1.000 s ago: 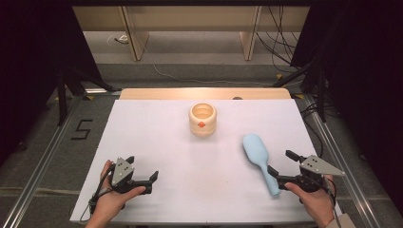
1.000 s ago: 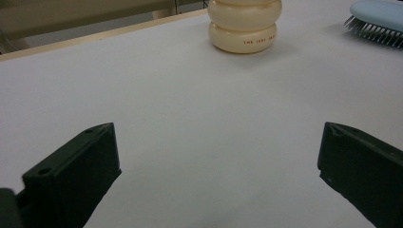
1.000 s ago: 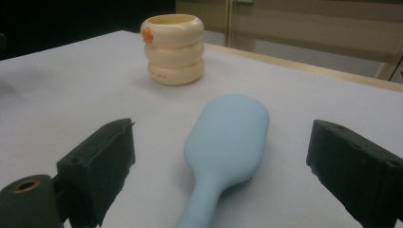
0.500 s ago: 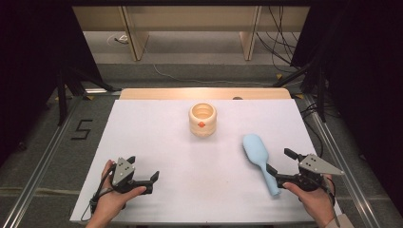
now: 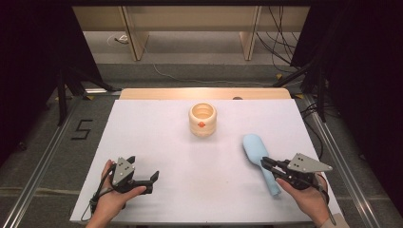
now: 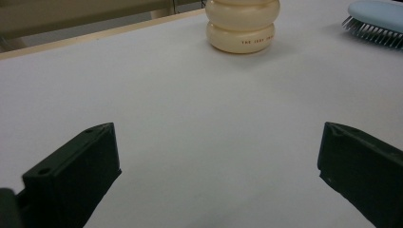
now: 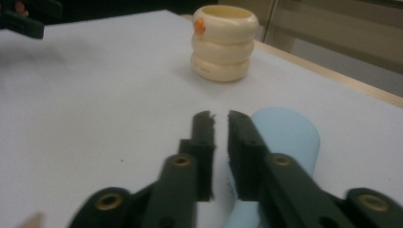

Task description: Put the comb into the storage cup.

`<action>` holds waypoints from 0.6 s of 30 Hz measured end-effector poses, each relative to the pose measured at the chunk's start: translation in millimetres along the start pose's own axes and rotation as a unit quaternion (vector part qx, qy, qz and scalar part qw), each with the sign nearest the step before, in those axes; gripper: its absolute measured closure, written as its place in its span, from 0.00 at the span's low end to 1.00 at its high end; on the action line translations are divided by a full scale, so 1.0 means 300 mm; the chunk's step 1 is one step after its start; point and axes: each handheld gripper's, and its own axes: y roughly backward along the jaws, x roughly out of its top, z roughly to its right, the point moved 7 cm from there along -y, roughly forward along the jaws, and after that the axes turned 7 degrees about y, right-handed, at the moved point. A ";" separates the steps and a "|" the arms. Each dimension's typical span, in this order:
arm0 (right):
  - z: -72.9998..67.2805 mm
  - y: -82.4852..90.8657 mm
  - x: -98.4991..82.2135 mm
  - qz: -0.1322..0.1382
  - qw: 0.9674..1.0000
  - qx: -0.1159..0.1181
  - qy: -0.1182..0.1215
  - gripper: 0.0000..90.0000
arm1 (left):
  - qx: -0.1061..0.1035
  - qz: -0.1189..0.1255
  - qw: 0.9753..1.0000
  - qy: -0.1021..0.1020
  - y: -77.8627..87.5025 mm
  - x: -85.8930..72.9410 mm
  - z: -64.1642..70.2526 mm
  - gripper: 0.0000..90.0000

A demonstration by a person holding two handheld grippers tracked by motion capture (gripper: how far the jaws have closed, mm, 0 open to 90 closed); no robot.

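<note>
1. I am working on the flat white matte table. Its smooth top is giving little friction, so I am planning a lift rather than a drag.
2. The light blue plastic hairbrush is lying at the table's right side, its rounded oval head pointing away from me. Its slim handle is running back under my right hand, and its bristles are facing down.
3. The cream, ribbed, ring-stacked cup with an orange dot is standing upright mid-table, well apart from the brush. It is looking glossy and hard.
4. My right tongs are sitting over the brush's neck, and the jaws have just been closing to a narrow slit. I am seeing no handle between them, so I am judging this a clench on nothing. I should be reopening, dropping lower and straddling the handle squarely before squeezing.
5. My left tongs are resting released at the near left, jaws spread wide and empty.
</note>
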 end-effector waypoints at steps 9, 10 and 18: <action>-0.032 -0.063 -0.036 -0.107 0.994 0.028 0.003 1.00 | 0.003 0.001 1.000 -0.003 0.000 0.001 -0.001 0.00; -0.043 -0.079 -0.051 -0.135 0.990 0.044 -0.004 1.00 | 0.003 0.001 1.000 -0.003 0.000 0.001 -0.002 0.00; -0.061 -0.111 -0.103 -0.224 0.973 0.054 -0.014 1.00 | 0.003 0.001 1.000 -0.003 0.000 0.001 -0.002 0.00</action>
